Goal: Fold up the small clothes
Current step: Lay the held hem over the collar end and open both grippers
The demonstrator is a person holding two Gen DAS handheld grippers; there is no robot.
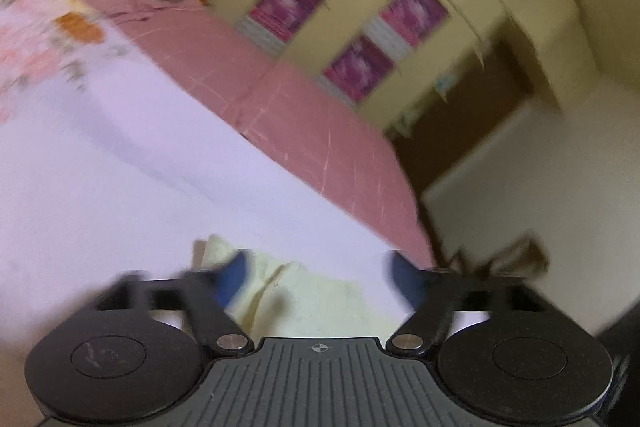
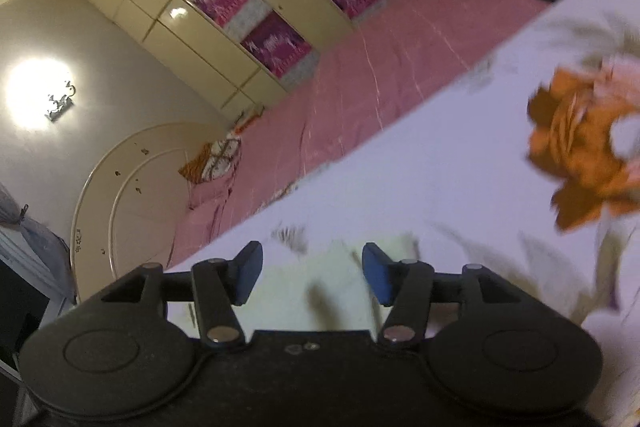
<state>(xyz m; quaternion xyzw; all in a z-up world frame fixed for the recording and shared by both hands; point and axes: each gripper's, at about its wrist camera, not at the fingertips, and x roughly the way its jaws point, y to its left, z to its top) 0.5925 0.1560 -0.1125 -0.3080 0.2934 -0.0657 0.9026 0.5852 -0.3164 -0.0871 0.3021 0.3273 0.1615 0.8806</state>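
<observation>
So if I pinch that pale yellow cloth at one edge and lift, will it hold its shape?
Probably not. The pale yellow cloth already lies creased on the white sheet, so it would likely droop and unfold. It looks thin, so probably light. Both the left gripper and right gripper are open.

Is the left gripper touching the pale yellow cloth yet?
Cannot tell. The left wrist view shows the left gripper open over the pale yellow cloth, but motion blur hides any contact.

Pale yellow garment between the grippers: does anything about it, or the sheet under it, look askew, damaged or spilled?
Nothing stands out. The pale yellow garment lies rumpled on the floral sheet, as expected before folding. The left gripper and right gripper are both open, holding nothing. Motion blur hides finer detail.
</observation>
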